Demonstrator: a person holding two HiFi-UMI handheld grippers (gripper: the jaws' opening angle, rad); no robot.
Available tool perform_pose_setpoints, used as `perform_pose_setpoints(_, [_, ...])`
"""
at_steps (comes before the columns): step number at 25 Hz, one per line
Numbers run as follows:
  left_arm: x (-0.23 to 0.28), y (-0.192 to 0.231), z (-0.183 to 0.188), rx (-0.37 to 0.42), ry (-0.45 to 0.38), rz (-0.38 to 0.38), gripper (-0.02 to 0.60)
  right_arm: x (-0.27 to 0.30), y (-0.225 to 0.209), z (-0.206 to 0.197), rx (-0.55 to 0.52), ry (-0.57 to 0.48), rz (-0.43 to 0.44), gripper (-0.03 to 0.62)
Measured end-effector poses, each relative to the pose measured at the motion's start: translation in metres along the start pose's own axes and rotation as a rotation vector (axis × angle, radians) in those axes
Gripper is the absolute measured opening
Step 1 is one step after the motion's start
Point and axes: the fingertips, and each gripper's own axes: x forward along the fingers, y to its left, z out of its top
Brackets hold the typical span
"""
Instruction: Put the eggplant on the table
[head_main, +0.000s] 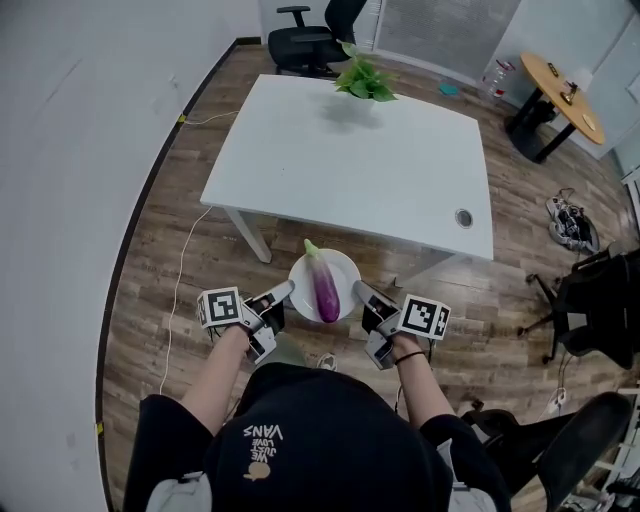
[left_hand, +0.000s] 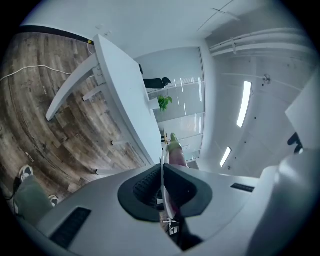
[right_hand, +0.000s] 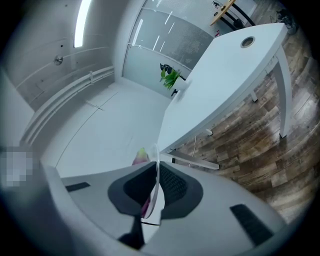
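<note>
A purple eggplant (head_main: 325, 284) with a green stem lies on a white plate (head_main: 345, 265), held in the air just short of the white table (head_main: 350, 150). My left gripper (head_main: 283, 293) is shut on the plate's left rim and my right gripper (head_main: 360, 292) is shut on its right rim. In the left gripper view the plate (left_hand: 162, 165) shows edge-on between the pads, the eggplant (left_hand: 176, 150) beyond it. The right gripper view shows the plate edge (right_hand: 156, 170) clamped the same way, with the eggplant tip (right_hand: 141, 156) at its left.
A potted green plant (head_main: 362, 80) stands at the table's far edge, and a round cable port (head_main: 463, 217) sits near its right front corner. Office chairs (head_main: 310, 40) stand behind the table and at the right (head_main: 600, 310). A white cable (head_main: 185, 260) runs along the wooden floor.
</note>
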Motion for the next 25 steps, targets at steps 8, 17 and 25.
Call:
perform_pose_setpoints(8, [-0.005, 0.01, 0.062, 0.011, 0.011, 0.009, 0.025, 0.058, 0.017, 0.025, 0.006, -0.014, 0.016, 0.031])
perform_pose_setpoints(17, [-0.016, 0.014, 0.151, 0.049, 0.058, -0.014, 0.025, 0.134, 0.044, 0.051, 0.013, -0.069, 0.021, 0.031])
perform_pose_setpoints(25, [-0.024, 0.022, 0.202, 0.053, 0.099, -0.026, 0.026, 0.182, 0.055, 0.065, 0.021, -0.094, -0.001, 0.031])
